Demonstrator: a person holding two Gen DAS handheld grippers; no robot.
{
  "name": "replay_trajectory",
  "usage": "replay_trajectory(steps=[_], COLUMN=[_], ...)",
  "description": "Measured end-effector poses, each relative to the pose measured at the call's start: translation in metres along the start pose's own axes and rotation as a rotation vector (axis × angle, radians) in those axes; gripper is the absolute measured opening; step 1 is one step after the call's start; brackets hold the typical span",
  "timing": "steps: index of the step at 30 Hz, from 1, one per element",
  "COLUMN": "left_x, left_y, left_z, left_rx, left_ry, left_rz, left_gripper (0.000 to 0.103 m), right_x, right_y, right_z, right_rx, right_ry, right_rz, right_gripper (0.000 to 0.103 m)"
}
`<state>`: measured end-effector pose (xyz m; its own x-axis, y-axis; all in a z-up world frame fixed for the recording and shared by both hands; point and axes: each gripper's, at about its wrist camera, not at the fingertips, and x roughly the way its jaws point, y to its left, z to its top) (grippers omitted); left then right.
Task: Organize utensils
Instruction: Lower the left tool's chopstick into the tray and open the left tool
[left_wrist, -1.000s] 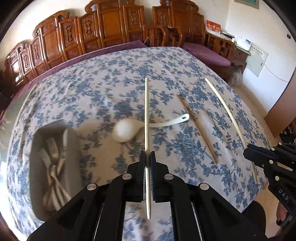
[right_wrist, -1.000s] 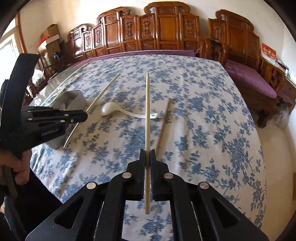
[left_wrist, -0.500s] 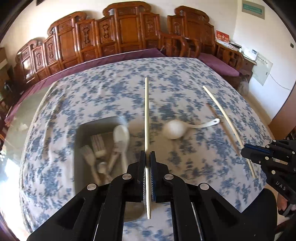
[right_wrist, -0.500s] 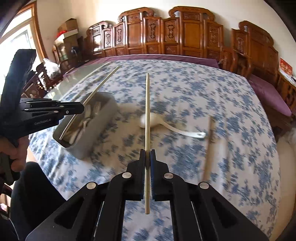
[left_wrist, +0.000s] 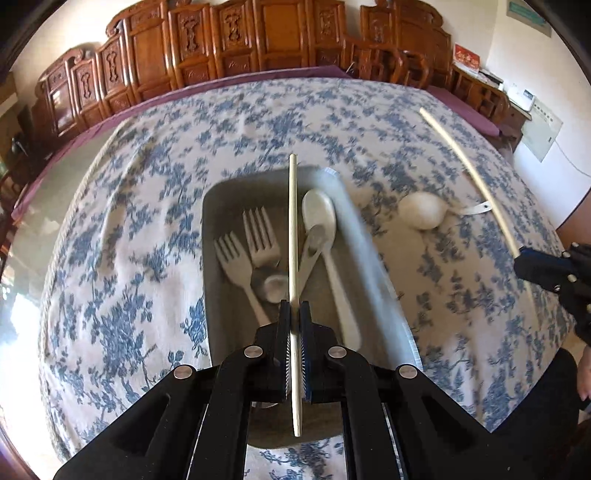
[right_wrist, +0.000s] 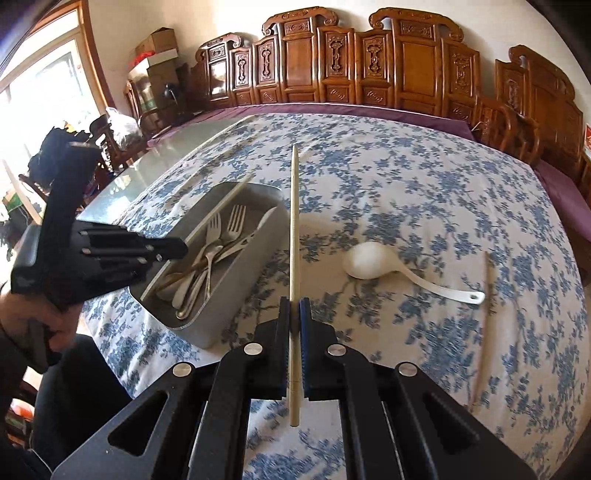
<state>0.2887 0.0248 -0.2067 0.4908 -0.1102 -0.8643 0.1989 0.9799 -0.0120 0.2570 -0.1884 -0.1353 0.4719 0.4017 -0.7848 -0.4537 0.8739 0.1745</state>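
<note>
Both tongs (left_wrist: 294, 314) (right_wrist: 294, 310) clamped on chopsticks (left_wrist: 293, 236) (right_wrist: 293, 229) — floral tablecloth (left_wrist: 147, 206), carved wooden chairs (right_wrist: 369, 66) behind.

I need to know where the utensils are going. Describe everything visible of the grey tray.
The grey tray is a rectangular, rounded-cornered tin of dull grey metal, as it looks, with upright walls and an open top. It sits flat on the blue-flowered tablecloth, near the table's near edge. Inside lie two forks, spoons and a pale long-handled spoon, overlapping. The left hand-held gripper holds a chopstick above it; whether that touches the tray cannot be told.
</note>
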Motion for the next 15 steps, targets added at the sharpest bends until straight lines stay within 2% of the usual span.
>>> replay_trajectory(steps=[9, 15], left_x=[0.018, 0.011], left_y=[0.011, 0.018], left_z=[-0.002, -0.004], left_rx=[-0.031, -0.05], left_ry=[0.021, 0.008], left_rz=[-0.027, -0.032], left_gripper=[0.004, 0.006], right_x=[0.012, 0.016], right_y=[0.013, 0.023], right_z=[0.01, 0.014], right_rx=[-0.011, -0.016], right_ry=[0.012, 0.019], right_rz=[0.012, 0.015], right_gripper=[0.006, 0.006])
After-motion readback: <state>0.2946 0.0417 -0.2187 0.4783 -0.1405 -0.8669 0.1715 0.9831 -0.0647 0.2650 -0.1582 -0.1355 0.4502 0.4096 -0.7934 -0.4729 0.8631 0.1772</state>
